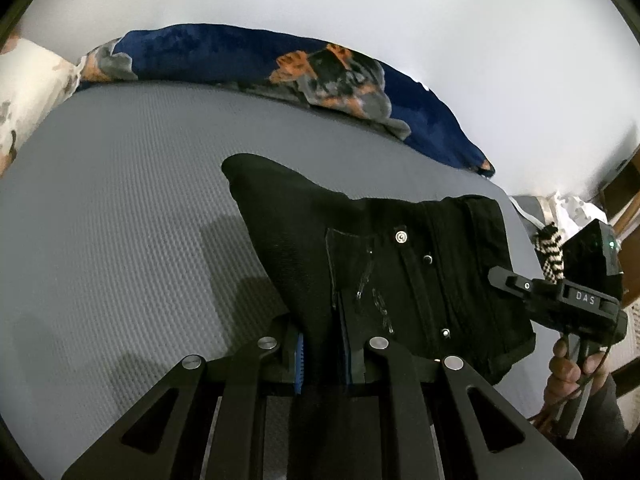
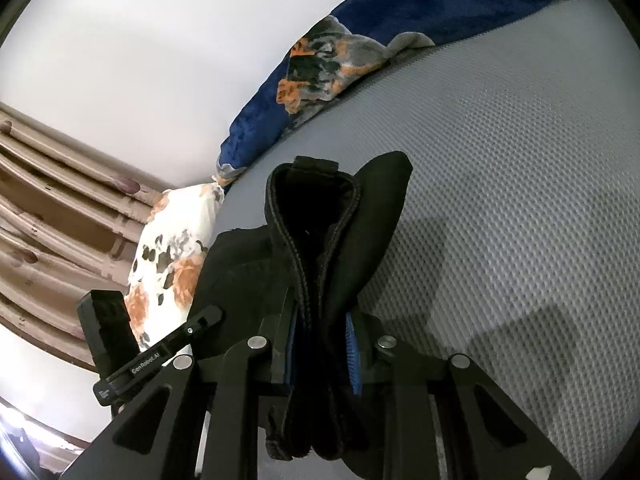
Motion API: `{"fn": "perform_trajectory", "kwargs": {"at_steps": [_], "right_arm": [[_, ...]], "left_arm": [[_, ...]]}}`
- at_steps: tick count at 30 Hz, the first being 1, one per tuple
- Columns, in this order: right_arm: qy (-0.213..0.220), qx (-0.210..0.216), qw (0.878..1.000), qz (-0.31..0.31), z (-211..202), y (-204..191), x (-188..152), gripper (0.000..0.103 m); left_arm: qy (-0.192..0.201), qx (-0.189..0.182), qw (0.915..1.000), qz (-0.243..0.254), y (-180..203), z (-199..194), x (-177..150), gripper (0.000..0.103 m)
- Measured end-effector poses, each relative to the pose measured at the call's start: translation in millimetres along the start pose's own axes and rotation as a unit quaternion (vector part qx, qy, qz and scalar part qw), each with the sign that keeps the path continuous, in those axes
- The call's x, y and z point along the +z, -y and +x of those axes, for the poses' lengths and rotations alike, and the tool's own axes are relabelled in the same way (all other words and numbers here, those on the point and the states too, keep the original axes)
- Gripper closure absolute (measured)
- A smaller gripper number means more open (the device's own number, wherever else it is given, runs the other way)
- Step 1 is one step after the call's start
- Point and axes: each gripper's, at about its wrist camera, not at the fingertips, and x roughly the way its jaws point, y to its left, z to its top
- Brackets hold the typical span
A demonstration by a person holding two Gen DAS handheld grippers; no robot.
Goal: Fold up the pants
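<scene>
Black pants hang lifted above the grey textured bed, held by both grippers. My left gripper is shut on a bunched edge of the pants, fabric pinched between its blue pads. The waistband with its metal button spreads to the right, where the right gripper holds the far edge. In the right wrist view my right gripper is shut on the stitched waistband of the pants, which folds upward between the fingers. The left gripper shows at lower left.
A blue blanket with orange and grey print lies along the far edge of the bed, also in the right wrist view. A white floral pillow sits at the bed's end. Brown wooden furniture stands beyond. White wall behind.
</scene>
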Motion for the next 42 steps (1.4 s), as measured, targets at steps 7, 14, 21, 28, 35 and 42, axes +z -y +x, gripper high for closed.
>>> {"fn": "perform_trajectory", "kwargs": {"at_steps": [7, 14, 21, 28, 35, 42], "right_arm": [[0.005, -0.009, 1.000, 0.002, 16.0, -3.1, 21.8, 0.083], [0.000, -0.052, 0.999, 0.003, 38.8, 8.0, 30.7, 0.083], [-0.006, -0.127, 0.992, 0.006, 52.5, 31.3, 24.0, 0.073], [-0.003, -0.173, 0.985, -0.003, 57.4, 29.4, 21.4, 0.061], [0.006, -0.209, 0.977, -0.032, 41.0, 11.4, 1.9, 0.059], [0.031, -0.239, 0.968, -0.072, 13.6, -13.0, -28.4, 0.047]], "left_arm": [[0.007, 0.017, 0.9998, 0.011, -3.2, 12.0, 22.8, 0.089], [-0.003, 0.044, 0.9988, 0.023, -16.0, 41.9, 30.0, 0.089], [-0.024, 0.084, 0.9959, 0.024, -37.8, 71.4, 9.6, 0.076], [-0.022, 0.115, 0.9928, 0.024, -38.8, 76.0, -4.0, 0.059], [-0.027, 0.136, 0.9901, 0.024, -33.2, 61.4, -17.4, 0.050], [-0.018, 0.176, 0.9828, 0.051, -5.0, 35.6, -50.1, 0.050]]}}
